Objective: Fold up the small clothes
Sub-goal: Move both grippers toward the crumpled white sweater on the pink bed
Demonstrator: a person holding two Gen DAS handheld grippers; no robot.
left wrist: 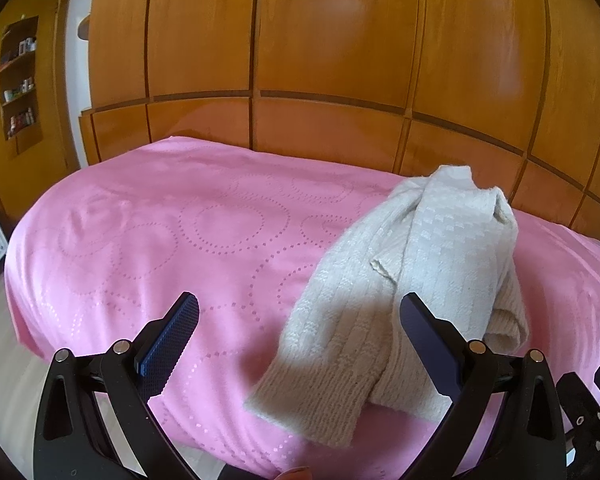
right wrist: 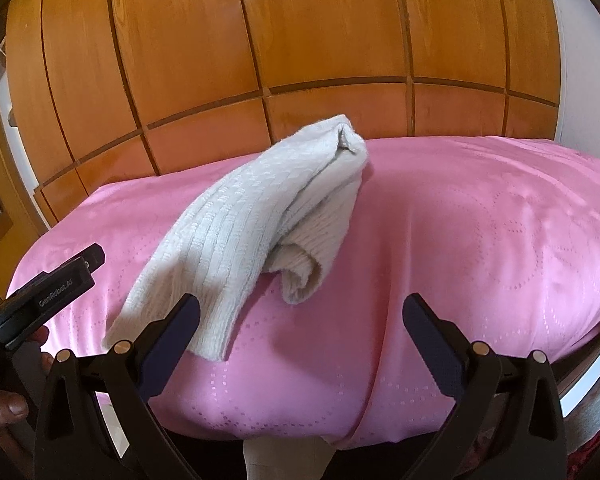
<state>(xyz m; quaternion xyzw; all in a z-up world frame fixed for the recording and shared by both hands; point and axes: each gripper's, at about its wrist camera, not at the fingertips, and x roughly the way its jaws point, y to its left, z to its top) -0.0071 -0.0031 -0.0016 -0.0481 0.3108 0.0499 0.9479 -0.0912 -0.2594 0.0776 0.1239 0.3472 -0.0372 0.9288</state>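
A cream knitted sweater (left wrist: 400, 292) lies bunched in a heap on the pink bedspread (left wrist: 180, 240). It also shows in the right wrist view (right wrist: 244, 216), left of centre. My left gripper (left wrist: 300, 328) is open and empty, hovering over the near edge of the bed; its right finger (left wrist: 424, 344) stands in front of the sweater's ribbed hem. My right gripper (right wrist: 300, 328) is open and empty, just right of the hem, with its left finger (right wrist: 172, 340) in front of the hem. The left gripper's body (right wrist: 48, 292) shows at the left edge of the right wrist view.
The bedspread (right wrist: 480, 240) covers a bed that stands against a wooden panelled wardrobe (left wrist: 320, 60). A shelf niche with small bottles (left wrist: 20, 80) is at the far left. The bed's near edge drops off below both grippers.
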